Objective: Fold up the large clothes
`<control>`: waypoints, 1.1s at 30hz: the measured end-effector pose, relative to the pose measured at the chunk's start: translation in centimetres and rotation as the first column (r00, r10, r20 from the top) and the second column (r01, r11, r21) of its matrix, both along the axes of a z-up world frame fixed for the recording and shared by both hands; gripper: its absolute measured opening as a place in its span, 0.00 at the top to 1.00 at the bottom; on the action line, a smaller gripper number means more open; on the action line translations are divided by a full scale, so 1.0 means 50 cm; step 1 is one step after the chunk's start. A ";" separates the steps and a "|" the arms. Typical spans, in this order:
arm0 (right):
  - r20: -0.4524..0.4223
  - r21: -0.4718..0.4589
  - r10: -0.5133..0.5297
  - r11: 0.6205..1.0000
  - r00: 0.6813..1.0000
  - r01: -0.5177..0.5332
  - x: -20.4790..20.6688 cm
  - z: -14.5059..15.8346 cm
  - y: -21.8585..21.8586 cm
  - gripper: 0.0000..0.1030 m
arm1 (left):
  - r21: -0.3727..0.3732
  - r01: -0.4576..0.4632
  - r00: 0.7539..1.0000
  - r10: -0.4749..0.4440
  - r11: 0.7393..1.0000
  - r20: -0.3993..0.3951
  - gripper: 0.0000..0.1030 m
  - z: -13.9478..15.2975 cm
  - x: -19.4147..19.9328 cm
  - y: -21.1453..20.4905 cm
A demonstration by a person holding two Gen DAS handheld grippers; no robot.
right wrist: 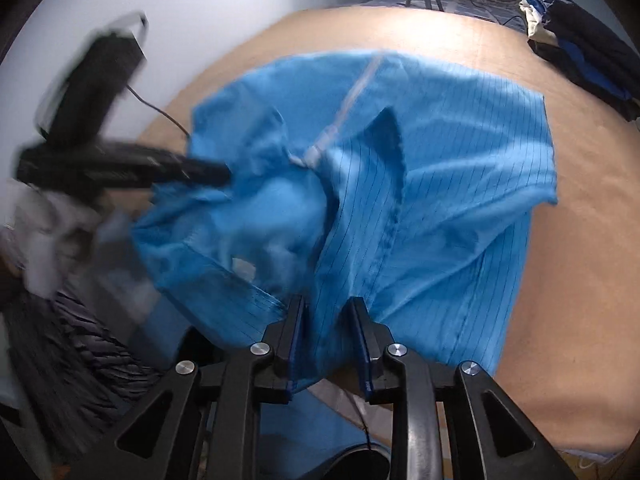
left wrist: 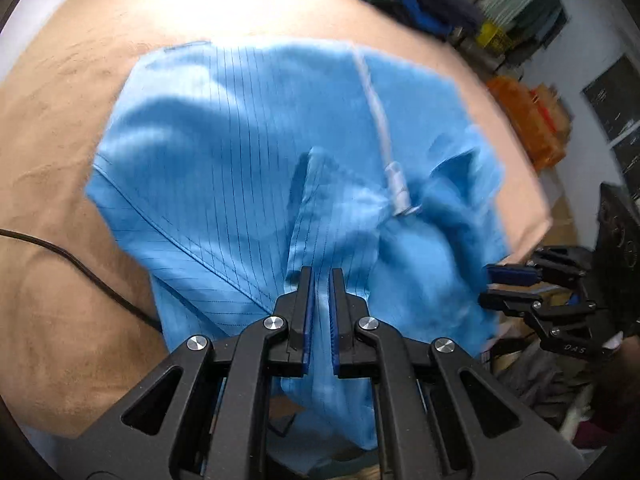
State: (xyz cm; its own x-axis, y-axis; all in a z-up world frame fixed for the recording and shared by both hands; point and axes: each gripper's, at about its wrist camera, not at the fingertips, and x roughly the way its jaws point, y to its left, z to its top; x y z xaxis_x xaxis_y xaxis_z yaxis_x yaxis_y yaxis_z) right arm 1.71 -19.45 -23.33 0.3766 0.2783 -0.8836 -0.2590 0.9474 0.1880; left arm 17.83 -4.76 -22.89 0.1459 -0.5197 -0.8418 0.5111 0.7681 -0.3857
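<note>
A large blue pinstriped garment (left wrist: 248, 152) with a white zipper (left wrist: 380, 120) lies partly spread on a tan table (left wrist: 72, 128). My left gripper (left wrist: 320, 280) is shut on a fold of the garment's near edge. My right gripper (right wrist: 326, 308) is shut on another part of the near edge, and the cloth (right wrist: 440, 184) hangs between its fingers. In the left wrist view the right gripper (left wrist: 490, 284) shows at the right edge of the cloth. In the right wrist view the left gripper (right wrist: 224, 172) shows blurred at the left.
A black cable (left wrist: 72, 260) runs over the table at the left. Dark clothes (right wrist: 584, 56) are piled at the table's far corner. Shelves and an orange crate (left wrist: 528, 120) stand beyond the table's right side. The table's edge (left wrist: 536, 216) is close on the right.
</note>
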 end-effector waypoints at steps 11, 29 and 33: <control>0.320 0.059 -0.098 0.995 0.942 0.083 0.124 0.166 -0.100 0.73 | -0.064 -0.181 0.969 0.189 0.981 0.156 0.97 0.089 0.175 0.027; 0.143 -0.066 -0.170 0.981 0.975 0.181 0.250 0.012 -0.165 0.78 | 0.002 -0.204 0.976 0.203 0.979 0.075 0.97 -0.030 0.203 0.063; 0.213 -0.001 -0.187 0.981 0.959 0.192 0.250 0.078 -0.177 0.78 | -0.020 -0.217 0.970 0.217 0.976 0.107 0.97 0.004 0.217 0.059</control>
State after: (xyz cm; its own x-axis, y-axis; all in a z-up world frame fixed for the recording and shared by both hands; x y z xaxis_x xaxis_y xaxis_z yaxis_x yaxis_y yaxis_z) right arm 14.23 -28.28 -19.42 0.5988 0.1655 -0.7836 -0.1062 0.9862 0.1272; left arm 28.69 -1.83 -22.71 0.3452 -0.4723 -0.8110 0.3713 0.8624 -0.3441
